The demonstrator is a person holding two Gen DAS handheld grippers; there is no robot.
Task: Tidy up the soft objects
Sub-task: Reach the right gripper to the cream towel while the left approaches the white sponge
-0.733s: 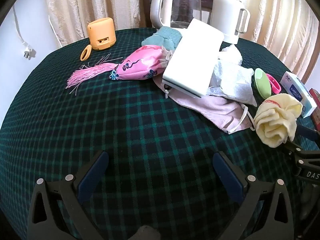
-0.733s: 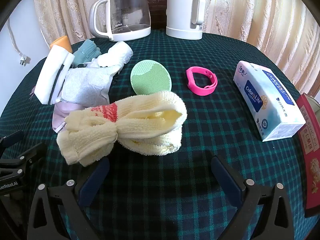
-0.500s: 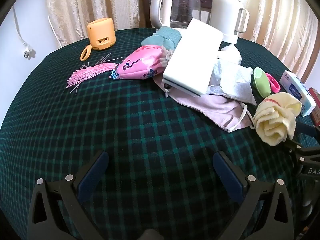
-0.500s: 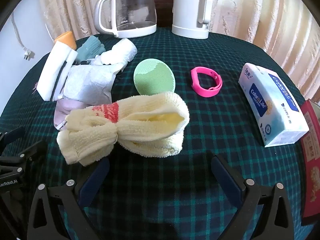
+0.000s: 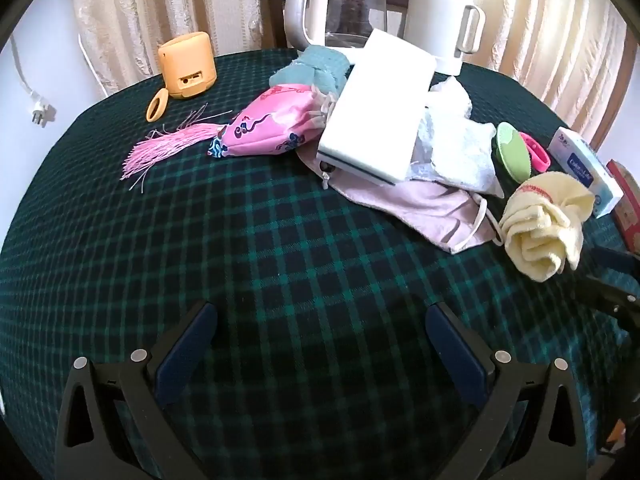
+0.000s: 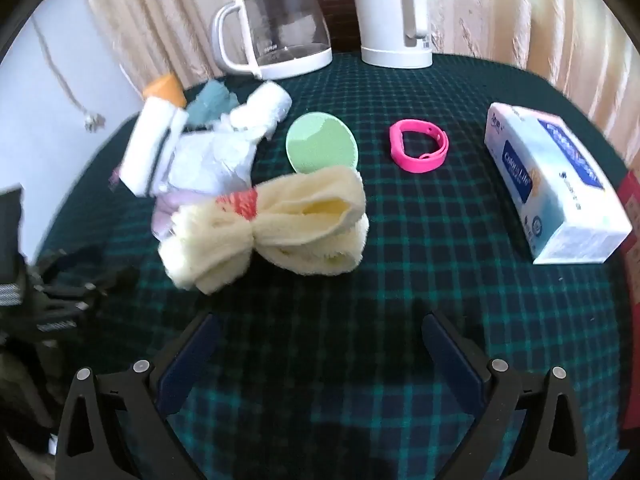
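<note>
A cream towel (image 6: pixel 276 224) tied in a bundle lies on the checked tablecloth (image 6: pixel 420 264), just ahead of my right gripper (image 6: pixel 320 344), which is open and empty. The towel also shows at the right of the left wrist view (image 5: pixel 544 224). A pile holds a pink tasselled pouch (image 5: pixel 268 126), a lilac cloth (image 5: pixel 416 204), white lacy cloth (image 5: pixel 456 148), a teal cloth (image 5: pixel 316 70) and a white block (image 5: pixel 380 108) on top. My left gripper (image 5: pixel 320 344) is open and empty over bare cloth, well short of the pile.
A glass kettle (image 5: pixel 340 4) and a white kettle (image 5: pixel 440 12) stand at the back. An orange speaker (image 5: pixel 186 66) sits back left. A green pad (image 6: pixel 322 144), pink wristband (image 6: pixel 418 144) and tissue pack (image 6: pixel 556 184) lie to the right.
My right gripper has drawn back and swung a little left; the towel now lies farther from its fingers. The left gripper has barely moved.
</note>
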